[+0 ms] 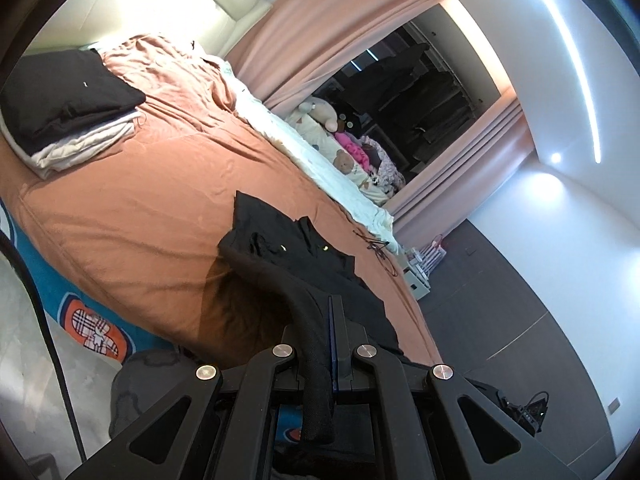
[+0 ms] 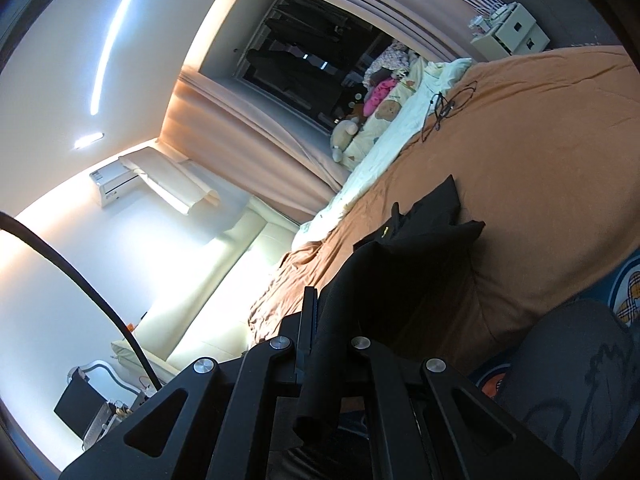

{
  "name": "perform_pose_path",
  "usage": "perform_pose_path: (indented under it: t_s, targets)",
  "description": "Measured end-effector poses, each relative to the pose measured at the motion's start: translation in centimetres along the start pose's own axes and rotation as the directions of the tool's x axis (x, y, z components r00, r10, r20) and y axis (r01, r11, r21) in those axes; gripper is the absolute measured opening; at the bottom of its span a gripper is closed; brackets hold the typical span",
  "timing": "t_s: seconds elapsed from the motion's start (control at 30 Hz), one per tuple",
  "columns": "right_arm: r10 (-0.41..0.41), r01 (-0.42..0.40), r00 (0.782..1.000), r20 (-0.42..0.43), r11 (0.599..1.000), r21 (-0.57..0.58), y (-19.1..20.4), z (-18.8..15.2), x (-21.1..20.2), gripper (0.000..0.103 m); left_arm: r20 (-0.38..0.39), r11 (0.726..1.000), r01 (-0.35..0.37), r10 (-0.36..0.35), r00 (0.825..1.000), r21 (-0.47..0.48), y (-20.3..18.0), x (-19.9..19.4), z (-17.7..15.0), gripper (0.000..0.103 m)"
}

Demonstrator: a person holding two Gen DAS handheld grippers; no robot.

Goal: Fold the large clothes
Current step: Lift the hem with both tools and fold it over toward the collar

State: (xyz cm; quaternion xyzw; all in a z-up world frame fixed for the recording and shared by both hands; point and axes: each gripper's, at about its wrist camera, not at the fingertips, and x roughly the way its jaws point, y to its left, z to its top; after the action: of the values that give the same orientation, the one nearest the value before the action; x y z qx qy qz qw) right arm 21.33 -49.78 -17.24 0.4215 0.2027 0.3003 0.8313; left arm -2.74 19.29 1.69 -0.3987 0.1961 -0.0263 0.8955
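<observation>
Garment, left wrist view: black garment point(image 1: 292, 252) lies partly on the orange bed cover point(image 1: 140, 200), its near hem lifted off the bed.
Left tool point(image 1: 334, 320): pressed together, pinching a thick black hem that droops through the jaws.
Risk, left: the grip looks shallow near the edge; a sideways tug could pull the hem free.
Snag, left: thin black cord point(image 1: 380, 250) lies just beside the garment; dragging cloth that way could catch it.
Garment, right wrist view: black garment point(image 2: 420, 248) rises from the bed to the tool.
Right tool point(image 2: 320, 320): pressed together on a bunched fold of it.
Risk, right: uneven pull between the two tools could skew the fold or sweep cloth over the bed's edge.
</observation>
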Motion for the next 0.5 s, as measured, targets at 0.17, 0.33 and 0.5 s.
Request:
perform_pose_path:
  t_s: [0.17, 0.33, 0.5]
  targets:
    - [-0.011, 0.011, 1.0, -0.006, 1.0, -0.021, 0.3, 3.7, 2.7, 0.0, 0.022, 1.0, 0.007, -0.007, 1.0, 0.013, -1.0, 2.2, 2.7, 0.003]
    - [-0.022, 0.021, 1.0, -0.014, 0.999, -0.041, -0.4, 7.5, 6.3, 0.0, 0.03, 0.999, -0.004, 0.003, 1.0, 0.047, -2.8, 5.8, 6.6, 0.003]
    - [-0.044, 0.043, 0.999, -0.019, 0.997, -0.057, -1.0, 11.1, 10.9, 0.0, 0.04, 0.996, -0.036, 0.033, 0.999, 0.078, -4.0, 9.8, 10.2, 0.003]
